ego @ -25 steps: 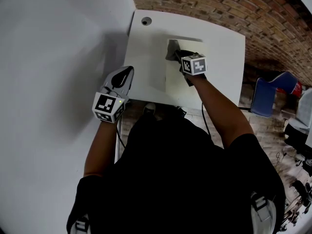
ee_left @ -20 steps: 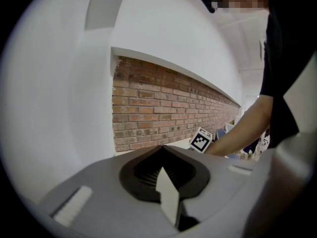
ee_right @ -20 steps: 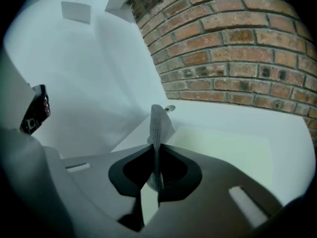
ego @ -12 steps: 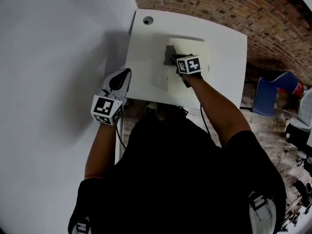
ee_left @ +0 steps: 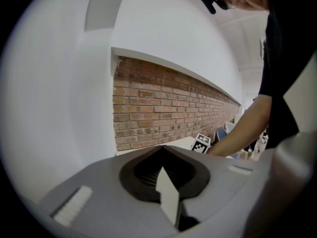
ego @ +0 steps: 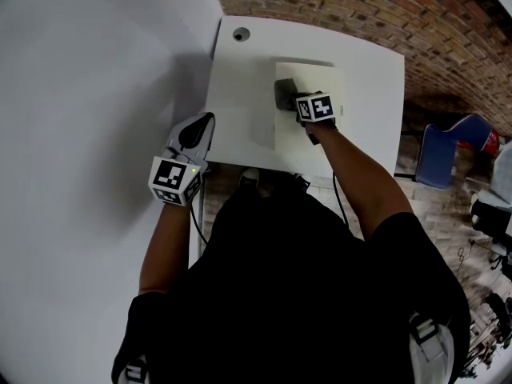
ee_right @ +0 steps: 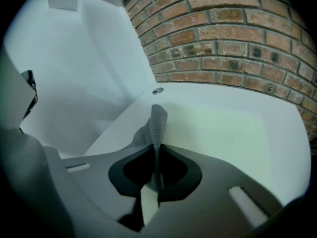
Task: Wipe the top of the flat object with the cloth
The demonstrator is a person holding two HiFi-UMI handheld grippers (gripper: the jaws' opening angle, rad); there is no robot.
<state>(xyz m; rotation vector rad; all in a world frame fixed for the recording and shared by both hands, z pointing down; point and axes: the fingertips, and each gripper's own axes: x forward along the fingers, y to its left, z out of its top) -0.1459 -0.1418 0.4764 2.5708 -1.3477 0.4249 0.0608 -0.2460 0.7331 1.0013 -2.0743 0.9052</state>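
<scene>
A pale yellow flat object (ego: pixel 314 86) lies on the white table (ego: pixel 240 94). A grey cloth (ego: pixel 285 93) rests on its left part, and my right gripper (ego: pixel 292 98) is shut on it. In the right gripper view the cloth (ee_right: pixel 157 125) stands pinched between the jaws, with the flat object (ee_right: pixel 223 133) spreading ahead and to the right. My left gripper (ego: pixel 206 122) hangs over the table's near left edge, away from the flat object. Its jaws (ee_left: pixel 162 150) meet with nothing between them.
A round cable hole (ego: pixel 240 33) sits in the table's far left corner, also seen as the hole (ee_right: pixel 157 90) in the right gripper view. A white wall (ego: pixel 96 94) runs along the left, a brick wall (ego: pixel 360 6) behind. A blue chair (ego: pixel 436 158) stands at the right.
My right gripper has slid the cloth a short way across the left part of the flat object, toward me and slightly right. The left gripper has barely moved.
</scene>
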